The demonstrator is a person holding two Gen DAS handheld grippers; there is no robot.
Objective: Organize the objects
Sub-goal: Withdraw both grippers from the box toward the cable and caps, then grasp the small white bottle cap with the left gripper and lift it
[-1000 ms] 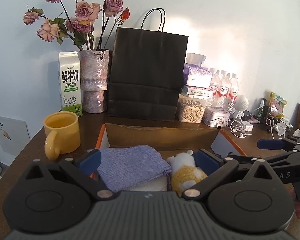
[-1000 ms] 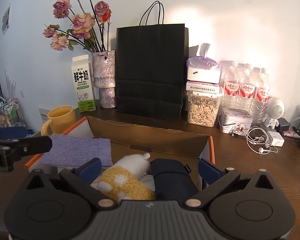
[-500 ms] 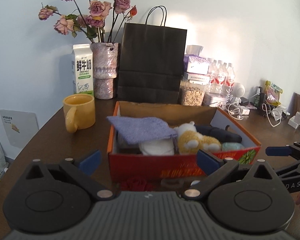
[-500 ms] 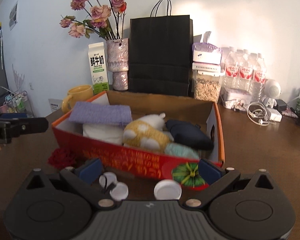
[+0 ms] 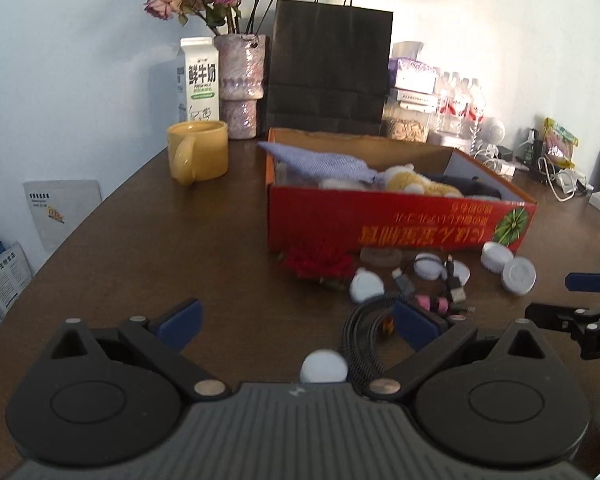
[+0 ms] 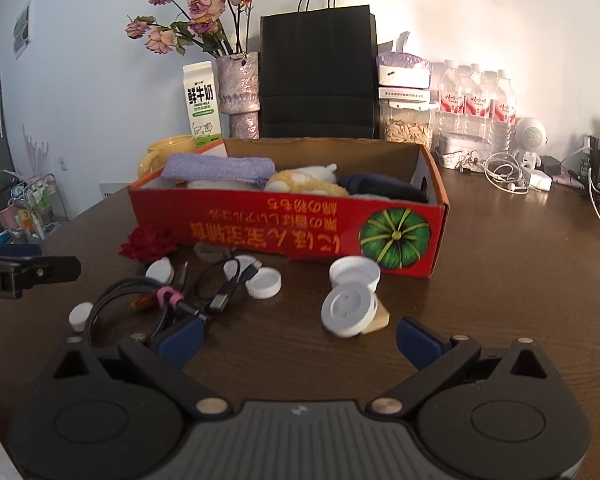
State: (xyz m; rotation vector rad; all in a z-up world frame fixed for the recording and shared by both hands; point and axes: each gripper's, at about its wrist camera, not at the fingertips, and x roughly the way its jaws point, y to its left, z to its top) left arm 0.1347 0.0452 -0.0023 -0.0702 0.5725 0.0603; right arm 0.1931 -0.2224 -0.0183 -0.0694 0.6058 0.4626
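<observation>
Since the loose bits lie on the table (image 6: 500, 264) just ahead of both tongs, w/ the red box (image 6: 284, 232) beyond them, start w/ the nearest: the 2 stacked white lids (image 6: 350, 304) sit just past the right tongs (image 6: 298, 338), between its tips. Right tongs gape wide, holding nothing; left tongs (image 5: 296, 322) likewise, w/ the cable coil (image 5: 364, 332) by its right finger. Approach low & centred, close slowly so lids don't skid. Box is approx full; drop gently.

Left gripper (image 5: 296, 322), right gripper (image 6: 298, 340): jaws apart.
</observation>
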